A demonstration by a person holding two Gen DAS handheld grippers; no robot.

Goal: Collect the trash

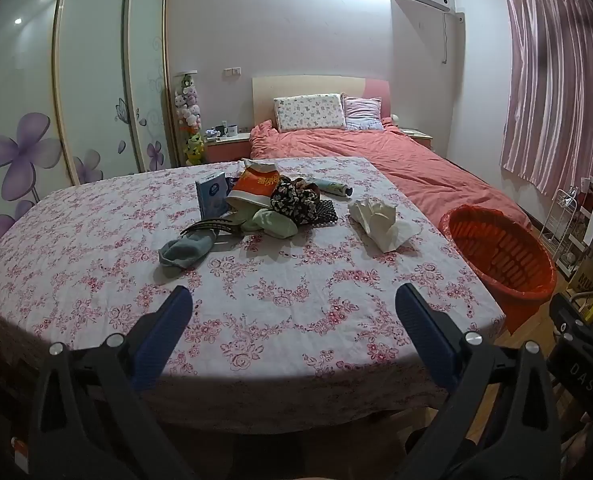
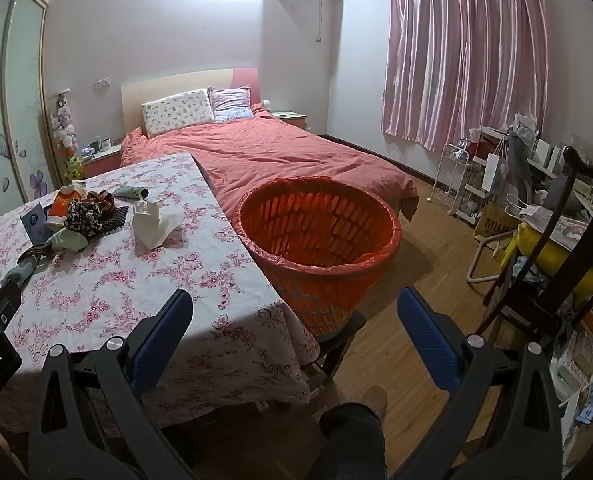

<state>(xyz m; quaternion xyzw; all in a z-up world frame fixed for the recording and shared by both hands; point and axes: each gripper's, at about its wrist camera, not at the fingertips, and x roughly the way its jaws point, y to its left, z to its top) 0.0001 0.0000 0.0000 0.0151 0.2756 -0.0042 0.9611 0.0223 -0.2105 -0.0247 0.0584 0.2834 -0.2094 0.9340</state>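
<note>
Hovering spread and empty: left gripper (image 1: pixel 294 304) over table (image 1: pixel 256 320), right gripper (image 2: pixel 295 308) near basket (image 2: pixel 316 240); tissue (image 1: pixel 378 220) lying untouched.

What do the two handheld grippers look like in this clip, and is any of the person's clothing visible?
Both the left gripper and right gripper have black angular frames with silver round bolts and blue textured fingers. White lettering marks a black body at the frame edge. No cables are visible. Dark trousers and a tan shoe show below.
</note>
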